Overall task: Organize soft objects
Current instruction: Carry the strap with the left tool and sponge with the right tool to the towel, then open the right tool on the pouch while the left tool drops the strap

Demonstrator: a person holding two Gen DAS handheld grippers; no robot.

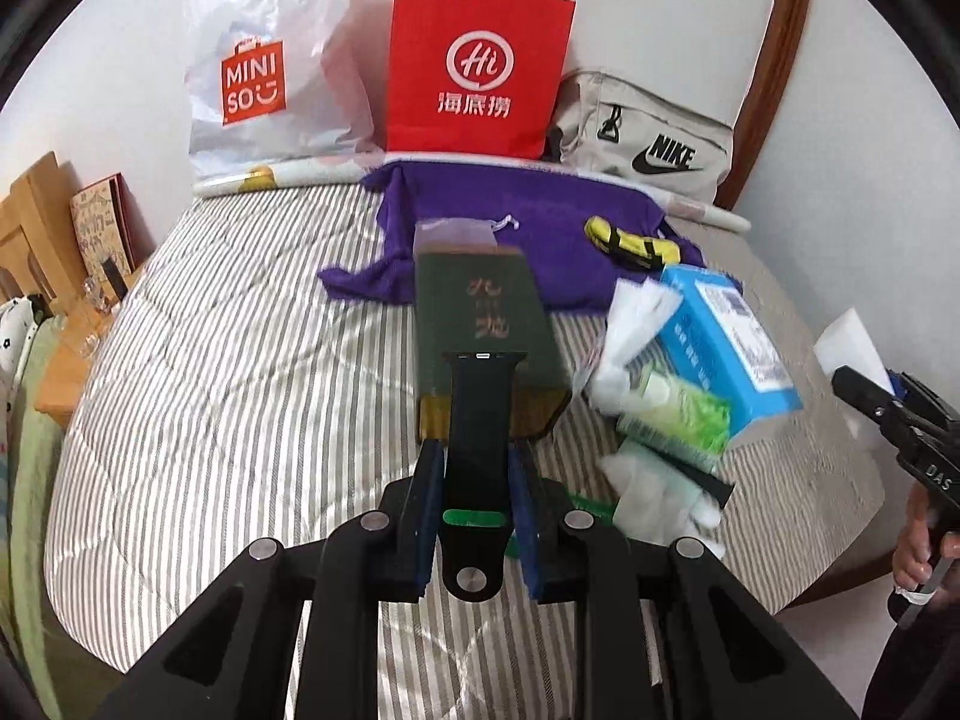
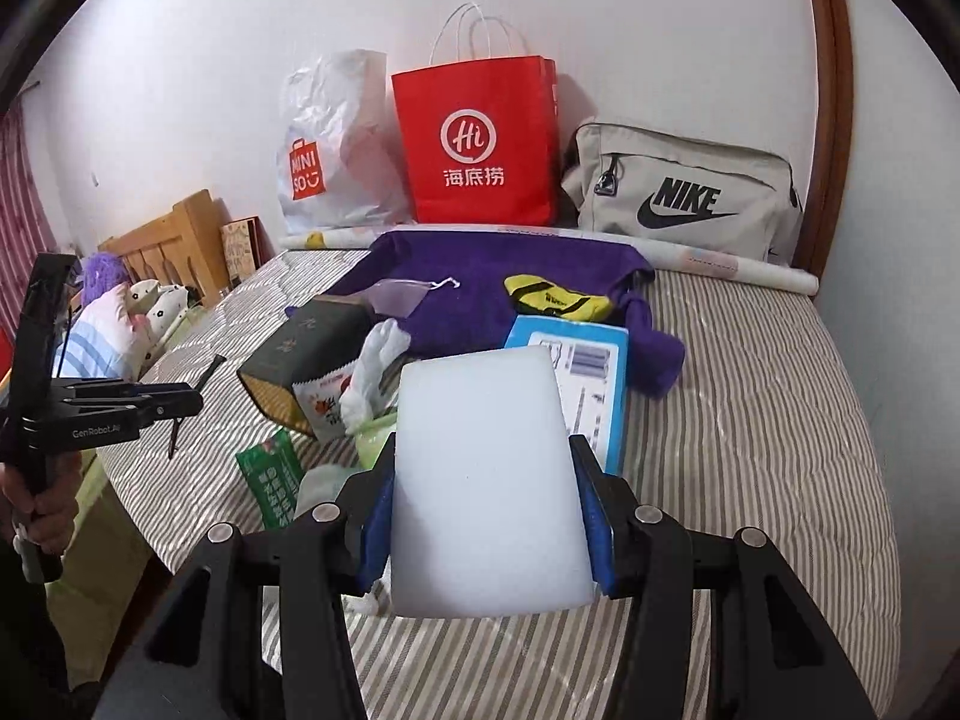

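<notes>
My right gripper (image 2: 489, 516) pinches a white sponge (image 2: 486, 480) above the bed (image 2: 750, 420); my left gripper (image 1: 477, 474) clamps a black strap (image 1: 480, 420). Sorting mid-carry; next, probably drop both on the purple cloth (image 2: 510, 276).

A white foam block (image 2: 489, 480) stands upright, pinched above the striped bed (image 2: 750, 420).

Both grippers are black plastic with triangular cut-outs, round silver screw heads at the joints and blue pads inside the fingers. The left gripper (image 2: 180, 402) reads "GenRobot.AI"; the right gripper (image 1: 864, 390) reads "DAS". Bare-skinned hands hold both handles.
</notes>
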